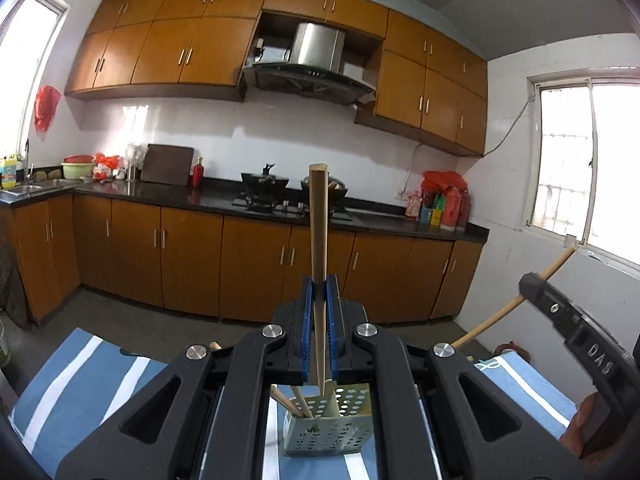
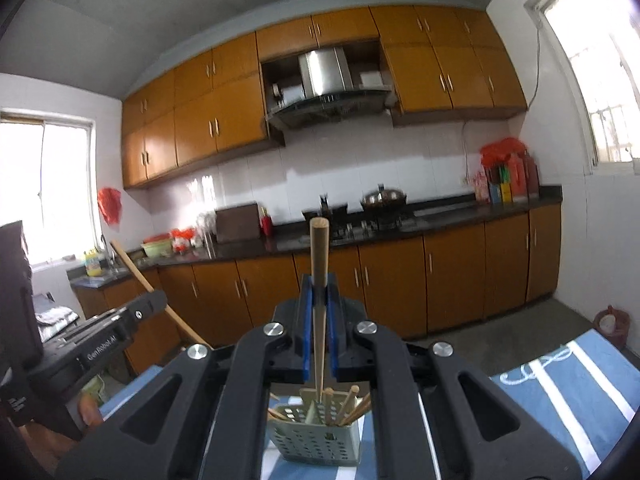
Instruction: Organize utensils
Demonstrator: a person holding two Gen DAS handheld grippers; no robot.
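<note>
The left tool (image 1: 319,296) has its blue-padded jaws clamped on a round, pale wooden chopstick (image 1: 319,232), which stands nearly upright between the pads, its blunt end high and its thin tip down over a perforated, square grey-green metal utensil holder (image 1: 328,428). That holder stands on a blue-and-white striped cloth (image 1: 80,384) over the desk, with more wooden sticks leaning inside it. The right tool (image 2: 318,300) likewise grips a second smooth wooden chopstick (image 2: 319,264), upright, tapering downward, its tip just above the same holder.
</note>
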